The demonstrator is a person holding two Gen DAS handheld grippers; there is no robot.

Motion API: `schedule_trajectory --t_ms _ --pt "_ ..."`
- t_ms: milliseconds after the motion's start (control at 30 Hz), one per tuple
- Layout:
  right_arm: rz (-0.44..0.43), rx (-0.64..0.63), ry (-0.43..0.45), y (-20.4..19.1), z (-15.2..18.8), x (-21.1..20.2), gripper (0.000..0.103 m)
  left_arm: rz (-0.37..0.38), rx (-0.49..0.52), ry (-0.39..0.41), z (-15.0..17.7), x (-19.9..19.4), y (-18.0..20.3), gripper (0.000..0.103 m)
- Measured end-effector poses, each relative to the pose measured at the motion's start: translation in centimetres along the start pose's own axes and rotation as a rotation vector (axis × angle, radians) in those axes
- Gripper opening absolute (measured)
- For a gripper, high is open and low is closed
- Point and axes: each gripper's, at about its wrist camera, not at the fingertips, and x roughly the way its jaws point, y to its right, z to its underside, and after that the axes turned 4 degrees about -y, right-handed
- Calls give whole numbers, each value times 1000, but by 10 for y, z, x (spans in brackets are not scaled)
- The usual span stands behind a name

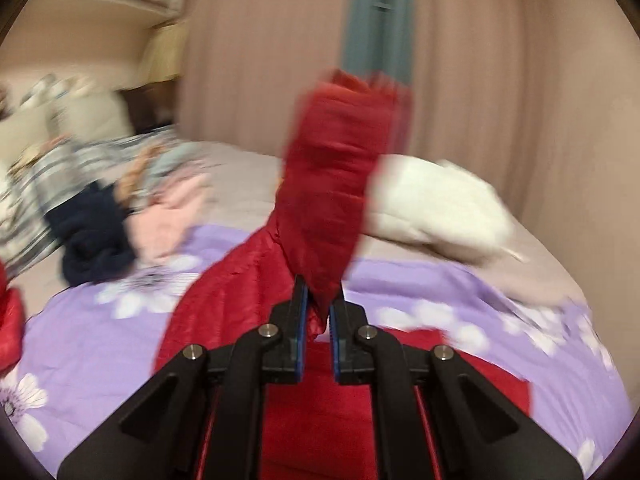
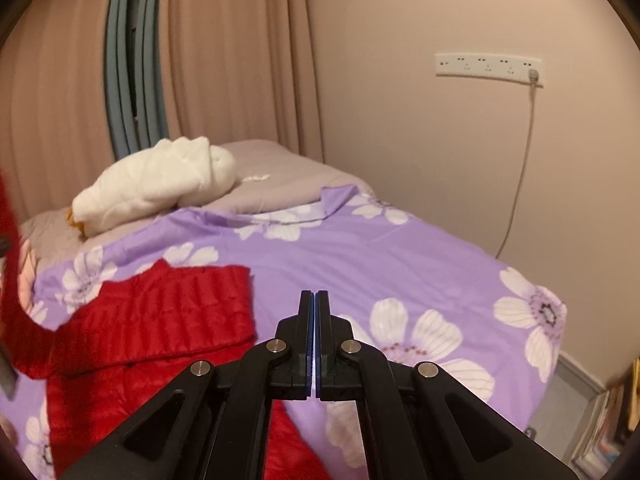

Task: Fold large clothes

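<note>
While the left gripper [image 1: 319, 312] is pinching the red jacket [image 1: 320, 184]'s sleeve aloft for folding inward, the right gripper [image 2: 315, 312] is hovering closed, holding nothing.

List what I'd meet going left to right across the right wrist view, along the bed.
Red quilted puffer jacket → the right tool, shut and empty, over the purple floral bedcover → grey cable hanging down the wall from the white socket strip.
</note>
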Motion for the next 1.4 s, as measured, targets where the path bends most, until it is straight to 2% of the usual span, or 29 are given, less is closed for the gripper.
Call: schedule_trajectory --t_ms 67,167,233,300,367,400,433,467,500,533,567,633,800,933,1067,1167,1300,1400 --pt "-2 6 13 8 0 -3 2 78 32 -43 13 1 43 9" --pt "13 17 1 21 1 -3 21 126 65 -93 33 6 86 9" --pt "19 16 6 29 1 -4 51 141 101 -137 48 13 110 9" --pt "34 29 19 40 1 -8 65 140 127 -190 66 20 119 12" --pt "43 42 27 48 0 -12 66 128 139 -233 74 25 125 13" --pt "49 45 27 51 -1 -12 67 129 137 -251 76 25 126 17" --pt "54 45 28 52 -2 -13 72 136 130 -268 77 25 125 21" --pt "62 46 32 53 -2 -13 76 158 114 -286 78 25 119 30" --pt "66 48 36 53 -2 -14 78 177 98 -287 78 20 115 46" --pt "66 50 38 53 -1 -15 79 195 83 -275 79 14 114 57" --pt "61 53 36 52 -1 -16 79 214 58 -248 78 6 107 76" --pt "53 51 34 49 -2 -18 86 227 34 -194 73 -10 96 77" --pt "22 34 49 31 -5 -25 87 181 67 -126 56 -37 59 78" --pt "-11 3 47 10 -7 -24 90 199 -22 -168 49 -37 2 83" --pt "-32 -50 50 -20 -12 -15 93 144 -69 -174 52 -32 -52 84" --pt "-84 -98 20 -48 -16 6 94 128 -98 -194 59 -26 -92 87" --pt "-142 -134 -18 -85 -23 38 94 86 -128 -183 64 -15 -126 92" --pt "-236 -142 -45 -113 -31 70 94 67 -138 -206 71 4 -137 96"
